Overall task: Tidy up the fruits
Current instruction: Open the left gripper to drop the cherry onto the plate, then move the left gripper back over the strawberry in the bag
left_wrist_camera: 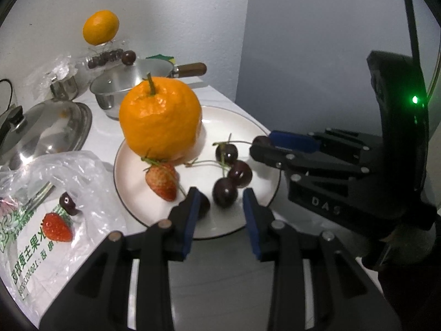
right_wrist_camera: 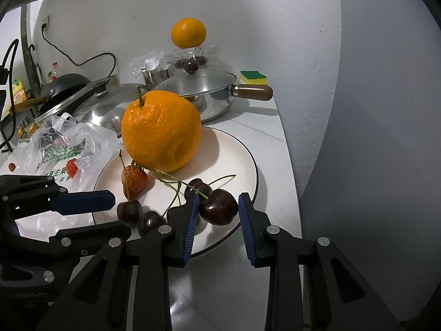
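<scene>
White counter (right_wrist_camera: 275,149) against grey wall (right_wrist_camera: 358,82) — both grippers (left_wrist_camera: 222,207) (right_wrist_camera: 217,215) narrowly parted, empty.

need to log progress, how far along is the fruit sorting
Done: the plate already carries a big orange, a strawberry and several cherries. In hand: nothing. The left claw stands open around a cherry, and the right claw looks open around another cherry. Left: a strawberry and a cherry on the plastic bag.

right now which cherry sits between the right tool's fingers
The large cherry at the plate's near edge; the other cherries lie left of it, outside the right tool.
</scene>
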`<state>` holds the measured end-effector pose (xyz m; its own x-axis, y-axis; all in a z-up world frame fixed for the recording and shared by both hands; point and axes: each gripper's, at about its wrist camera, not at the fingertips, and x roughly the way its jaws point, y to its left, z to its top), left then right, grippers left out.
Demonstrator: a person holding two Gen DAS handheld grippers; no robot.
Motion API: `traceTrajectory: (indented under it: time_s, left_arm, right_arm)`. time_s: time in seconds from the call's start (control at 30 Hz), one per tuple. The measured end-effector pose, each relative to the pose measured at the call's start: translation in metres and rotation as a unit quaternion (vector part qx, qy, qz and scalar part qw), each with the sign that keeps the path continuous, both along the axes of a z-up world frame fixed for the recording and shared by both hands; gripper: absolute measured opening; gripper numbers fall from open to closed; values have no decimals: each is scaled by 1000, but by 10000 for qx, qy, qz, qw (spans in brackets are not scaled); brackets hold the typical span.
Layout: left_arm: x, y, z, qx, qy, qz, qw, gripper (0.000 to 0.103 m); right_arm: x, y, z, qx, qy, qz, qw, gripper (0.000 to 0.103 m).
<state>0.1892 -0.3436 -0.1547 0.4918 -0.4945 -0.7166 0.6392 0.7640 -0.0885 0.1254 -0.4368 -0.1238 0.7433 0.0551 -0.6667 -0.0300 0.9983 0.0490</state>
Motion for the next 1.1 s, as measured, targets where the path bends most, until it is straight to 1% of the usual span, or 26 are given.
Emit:
traceTrajectory:
  time_s: [0.23,0.33,0.43,0.47,0.5,0.53,1.1]
  left_arm:
    - [-3,7,6,-26,-93,70,9999,35]
    - [-5,11,8,-31,-131,99,9999,36]
    - [-8,15,10,-39,-177,135,9997,38]
    - [-8,16,11,-48,-179,145,9997,42]
    - [-8,18,12,-69,-187,167,9997,53]
    - [-9,20,13,-102,-199,194,9996,54]
    - [-13,52,26,-251,-339,526,9977,55]
  right_arm:
    - [-2,1,2,-21,-20,-45,10000,32]
    - [-4,1,4,-58,-48,-108,9999,42]
    - [-6,3,6,-60,-56,-123,9999,42]
    - [-6,3,6,-61,-56,-121,9999,42]
    - [-7,4,7,-63,-58,-113,9999,42]
    - [-7,6,8,-71,-60,-104,9999,42]
    - [-15,27,23,-172,-152,-2,9997,42]
